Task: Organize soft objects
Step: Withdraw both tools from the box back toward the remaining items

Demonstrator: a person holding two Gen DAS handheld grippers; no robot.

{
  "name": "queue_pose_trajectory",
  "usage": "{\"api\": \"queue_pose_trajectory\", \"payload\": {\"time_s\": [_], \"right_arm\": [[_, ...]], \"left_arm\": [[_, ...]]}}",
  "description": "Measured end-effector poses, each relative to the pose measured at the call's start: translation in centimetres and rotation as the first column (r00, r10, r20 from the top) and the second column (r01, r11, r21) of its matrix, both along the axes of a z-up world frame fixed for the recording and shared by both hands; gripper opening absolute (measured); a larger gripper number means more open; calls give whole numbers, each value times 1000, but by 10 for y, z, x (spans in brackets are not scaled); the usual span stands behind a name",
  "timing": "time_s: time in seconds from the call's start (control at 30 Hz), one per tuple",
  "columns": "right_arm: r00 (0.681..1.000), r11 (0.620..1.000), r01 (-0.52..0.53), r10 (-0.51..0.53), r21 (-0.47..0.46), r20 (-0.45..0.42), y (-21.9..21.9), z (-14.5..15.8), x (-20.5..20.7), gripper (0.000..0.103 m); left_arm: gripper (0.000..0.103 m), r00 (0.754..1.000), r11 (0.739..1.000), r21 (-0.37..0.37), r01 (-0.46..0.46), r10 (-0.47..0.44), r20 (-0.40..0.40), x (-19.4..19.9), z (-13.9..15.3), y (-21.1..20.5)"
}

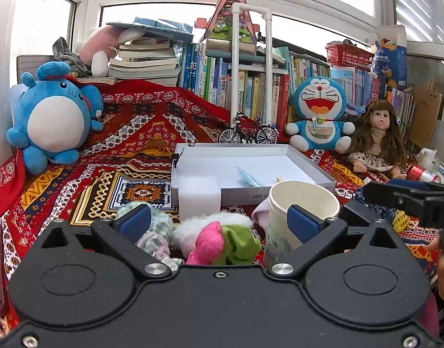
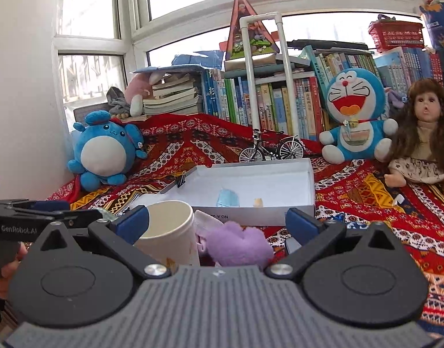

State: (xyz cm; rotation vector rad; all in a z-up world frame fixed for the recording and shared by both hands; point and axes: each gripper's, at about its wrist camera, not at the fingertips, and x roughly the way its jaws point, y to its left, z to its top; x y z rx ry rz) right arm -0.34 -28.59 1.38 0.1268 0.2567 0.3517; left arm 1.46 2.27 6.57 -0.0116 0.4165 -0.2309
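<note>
Facing: a patterned red cloth (image 1: 140, 133) is seen from both wrist views, with a white tray (image 1: 314, 171) near its middle.
Left gripper (image 1: 219, 221): jaws are spread wide; nothing is clamped. A pink and green soft toy (image 1: 222, 242) and a white fluffy piece (image 1: 198, 223) are seen between the fingers, untouched by the pads.
Right gripper (image 2: 219, 221): jaws are spread wide; nothing is gripped. A purple soft toy (image 2: 236, 242) is seen between the fingers, clear of both pads.
Paper cup (image 2: 169, 232): it is stood upright just beside the purple soft toy, in front of the tray.
Tray contents: a small blue item (image 2: 228, 197) is seen inside.
Background: a blue round plush (image 1: 52, 116), a blue cat plush (image 1: 320, 110), a doll (image 1: 375, 136) and a model bicycle (image 1: 248, 130) are placed behind the tray, before a row of books (image 1: 251, 84).
</note>
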Motion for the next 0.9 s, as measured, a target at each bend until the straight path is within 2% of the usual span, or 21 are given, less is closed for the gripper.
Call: {"api": "queue_pose_trajectory", "payload": {"time_s": [0.23, 0.43, 0.6, 0.7, 0.9], "right_arm": [[999, 999, 12, -14, 36, 43, 0, -4, -8, 103], [998, 999, 44, -44, -13, 49, 10, -12, -12, 103], [999, 999, 30, -31, -31, -41, 16, -19, -6, 103], [999, 999, 36, -36, -29, -24, 18, -24, -11, 103], [1000, 995, 28, -28, -98, 3, 27, -28, -17, 103]], "left_arm": [[102, 1000, 999, -38, -22, 22, 3, -9, -10, 9], [103, 1000, 999, -40, -31, 31, 5, -16, -17, 11], [103, 1000, 999, -36, -25, 25, -2, -19, -22, 10], [103, 1000, 999, -29, -23, 23, 4, -21, -24, 9], [103, 1000, 1000, -18, -17, 17, -6, -22, -30, 8]]}}
